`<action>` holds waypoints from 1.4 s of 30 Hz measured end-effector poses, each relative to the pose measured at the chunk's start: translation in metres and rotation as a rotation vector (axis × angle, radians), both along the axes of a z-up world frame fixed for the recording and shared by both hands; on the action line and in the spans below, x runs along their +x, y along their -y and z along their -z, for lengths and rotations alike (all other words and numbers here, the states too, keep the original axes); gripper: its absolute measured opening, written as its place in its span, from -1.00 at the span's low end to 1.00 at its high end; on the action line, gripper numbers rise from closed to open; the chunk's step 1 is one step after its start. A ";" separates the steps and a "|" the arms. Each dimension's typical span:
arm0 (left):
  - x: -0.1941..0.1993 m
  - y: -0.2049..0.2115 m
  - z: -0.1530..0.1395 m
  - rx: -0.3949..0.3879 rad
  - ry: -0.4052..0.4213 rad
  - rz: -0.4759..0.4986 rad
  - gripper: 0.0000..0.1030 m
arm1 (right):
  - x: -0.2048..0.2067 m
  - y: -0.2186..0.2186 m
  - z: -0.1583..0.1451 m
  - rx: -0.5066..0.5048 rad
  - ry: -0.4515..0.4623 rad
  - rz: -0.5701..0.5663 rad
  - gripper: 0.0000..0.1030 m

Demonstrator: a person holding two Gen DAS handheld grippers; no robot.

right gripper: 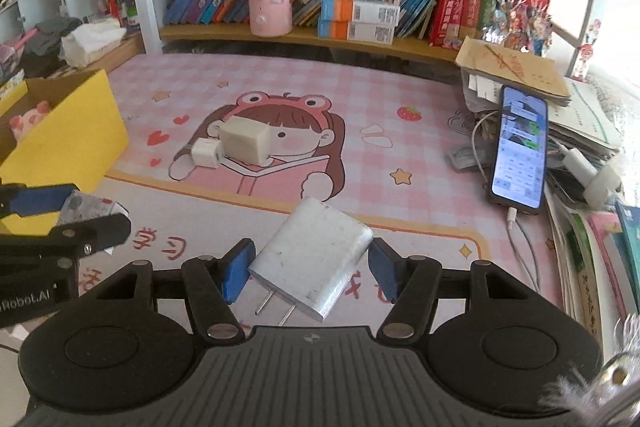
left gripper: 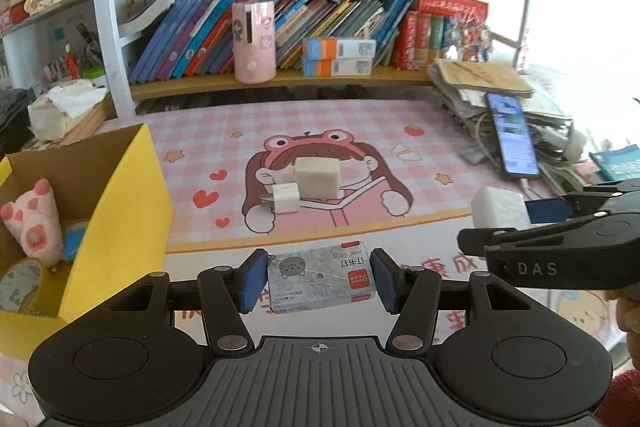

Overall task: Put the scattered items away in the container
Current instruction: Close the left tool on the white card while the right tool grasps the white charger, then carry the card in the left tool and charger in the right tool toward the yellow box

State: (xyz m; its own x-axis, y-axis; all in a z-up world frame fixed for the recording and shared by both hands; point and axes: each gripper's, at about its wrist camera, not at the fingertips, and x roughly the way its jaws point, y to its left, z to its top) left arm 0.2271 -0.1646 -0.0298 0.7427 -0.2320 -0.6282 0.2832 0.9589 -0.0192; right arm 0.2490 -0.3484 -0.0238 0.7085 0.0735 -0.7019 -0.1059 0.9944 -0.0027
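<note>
A staple box is bracketed by the spread left gripper; contact is unclear. A white charger lies between the right gripper's parted pads. A plush toy and tape roll, seen only from the left, sit in the yellow box.

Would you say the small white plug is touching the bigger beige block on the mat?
Touching. In the right wrist view, the small plug sits against the beige block's lower left side with no mat visible between them.
</note>
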 end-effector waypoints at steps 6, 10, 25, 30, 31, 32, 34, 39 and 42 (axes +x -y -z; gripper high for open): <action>-0.028 -0.024 -0.004 -0.011 0.035 0.049 0.07 | -0.029 -0.030 -0.005 -0.017 0.015 0.026 0.18; -0.049 -0.049 -0.006 -0.032 0.034 0.058 0.07 | -0.053 -0.052 -0.009 -0.032 0.022 0.052 0.18; -0.130 -0.139 -0.008 -0.038 0.020 0.083 0.07 | -0.150 -0.152 -0.007 -0.053 -0.007 0.047 0.18; -0.144 -0.171 -0.008 -0.029 0.009 0.024 0.07 | -0.162 -0.183 -0.006 -0.044 -0.019 -0.003 0.18; -0.147 -0.178 -0.007 -0.027 0.005 0.011 0.07 | -0.163 -0.189 -0.005 -0.042 -0.024 -0.013 0.18; -0.149 -0.184 -0.006 -0.027 -0.001 0.000 0.07 | -0.163 -0.195 -0.005 -0.040 -0.027 -0.024 0.18; -0.153 -0.196 -0.004 -0.023 -0.010 -0.020 0.07 | -0.164 -0.208 -0.004 -0.038 -0.029 -0.051 0.18; -0.158 -0.220 -0.003 -0.014 -0.014 -0.064 0.07 | -0.166 -0.236 -0.002 -0.032 -0.035 -0.116 0.18; -0.159 -0.231 -0.004 -0.005 -0.011 -0.082 0.07 | -0.165 -0.248 -0.002 -0.026 -0.034 -0.140 0.18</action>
